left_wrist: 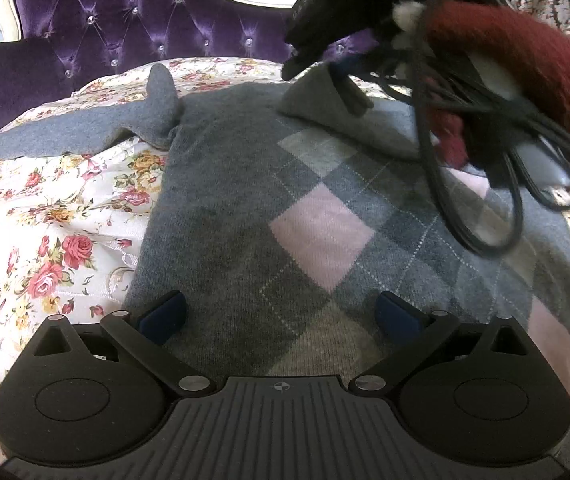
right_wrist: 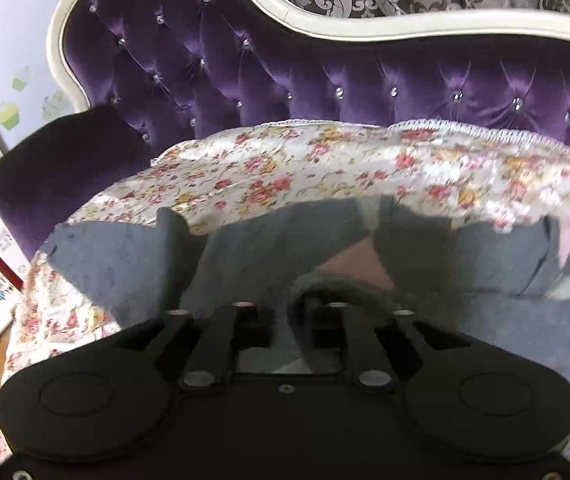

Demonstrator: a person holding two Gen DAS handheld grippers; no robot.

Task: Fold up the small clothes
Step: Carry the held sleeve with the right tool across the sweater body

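A grey argyle sweater (left_wrist: pixel 317 216) with pink and pale diamonds lies flat on the floral bedspread (left_wrist: pixel 45 220). Its left sleeve (left_wrist: pixel 77 132) stretches out to the left. My left gripper (left_wrist: pixel 281 312) is open just above the sweater's lower part, its blue pads (left_wrist: pixel 165 316) spread wide with nothing between them. My right gripper (left_wrist: pixel 341 80) is shut on a pinch of the sweater's fabric near the collar and lifts it into a peak. In the right wrist view the gripper (right_wrist: pixel 289 300) has grey fabric (right_wrist: pixel 325 284) bunched over its closed fingers.
A purple tufted headboard (right_wrist: pixel 285 80) with a white frame stands behind the bed. Black cables (left_wrist: pixel 485 184) hang from the right gripper over the sweater's right side. The person's red sleeve (left_wrist: pixel 525 60) is at upper right.
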